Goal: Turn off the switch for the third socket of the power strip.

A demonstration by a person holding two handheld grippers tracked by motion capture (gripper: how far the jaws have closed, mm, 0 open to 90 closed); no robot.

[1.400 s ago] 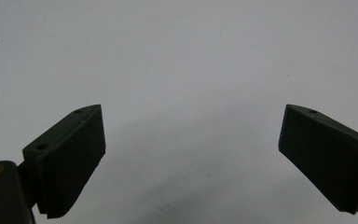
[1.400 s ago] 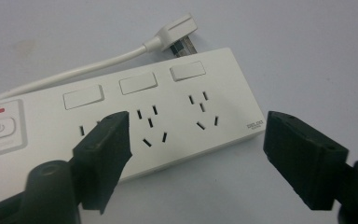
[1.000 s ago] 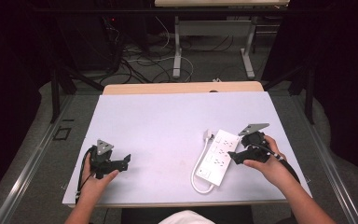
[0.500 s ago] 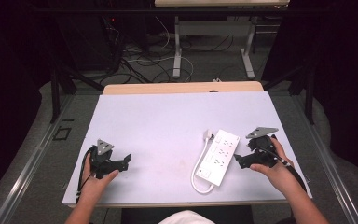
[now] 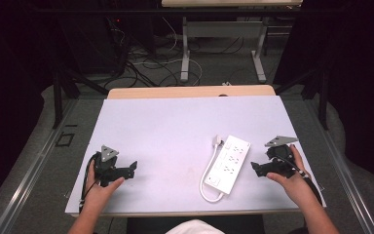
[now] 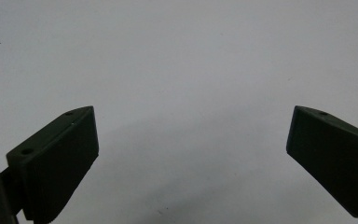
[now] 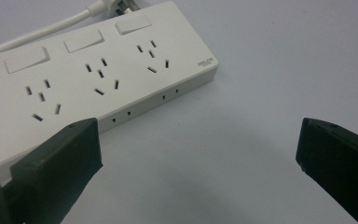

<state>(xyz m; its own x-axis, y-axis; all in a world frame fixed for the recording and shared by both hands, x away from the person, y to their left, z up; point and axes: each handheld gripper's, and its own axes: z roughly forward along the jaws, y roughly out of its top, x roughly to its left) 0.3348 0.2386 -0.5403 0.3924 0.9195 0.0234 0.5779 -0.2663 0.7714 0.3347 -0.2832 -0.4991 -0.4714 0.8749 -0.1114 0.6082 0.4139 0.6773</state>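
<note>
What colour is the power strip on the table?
White; the power strip shows best in the right gripper view.

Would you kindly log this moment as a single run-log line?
left gripper: open, over bare table | right gripper: open, beside power strip, not touching | cord: looped at the strip's near end

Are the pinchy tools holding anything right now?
No. Both the left tool and the right tool are open and empty. The white power strip lies free on the table.

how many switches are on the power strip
3, in a row along one long edge of the power strip: one, the middle one, one nearest the plug.
</note>
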